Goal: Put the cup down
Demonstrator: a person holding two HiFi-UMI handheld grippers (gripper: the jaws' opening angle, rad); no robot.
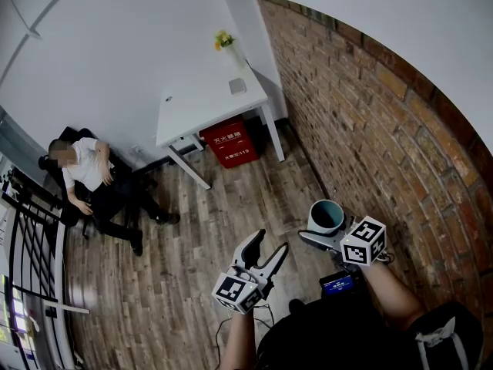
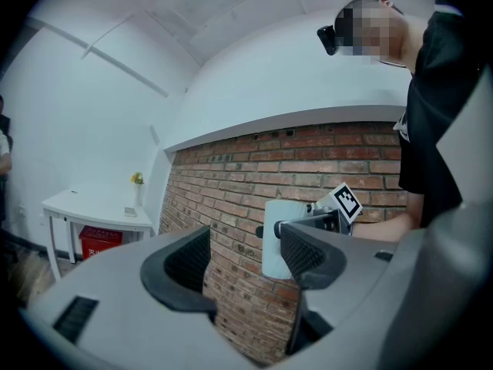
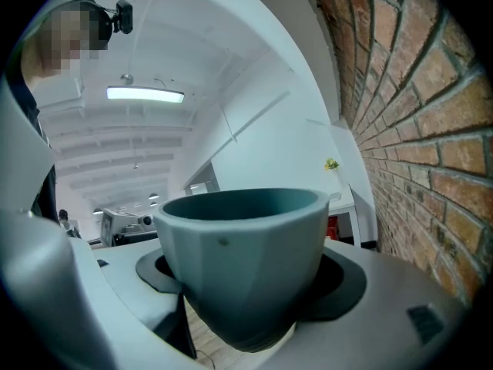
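Note:
A grey-teal cup [image 1: 326, 216] is held upright in the air by my right gripper [image 1: 317, 236], near the brick wall. In the right gripper view the cup [image 3: 245, 260] fills the middle, with the jaws shut on its sides. My left gripper [image 1: 267, 253] hovers lower and to the left, open and holding nothing. In the left gripper view the open left gripper [image 2: 245, 262] frames the brick wall, and the cup [image 2: 276, 239] shows beyond the right jaw as a pale shape. The white table [image 1: 206, 99] stands far off at the back.
A brick wall [image 1: 385, 137] runs along the right. Under the white table sits a red box [image 1: 231, 141]; a small vase of yellow flowers [image 1: 225, 42] stands on it. A person [image 1: 96, 183] sits on a dark chair at left. A black railing [image 1: 31, 245] borders the far left. The floor is wood planks [image 1: 192, 253].

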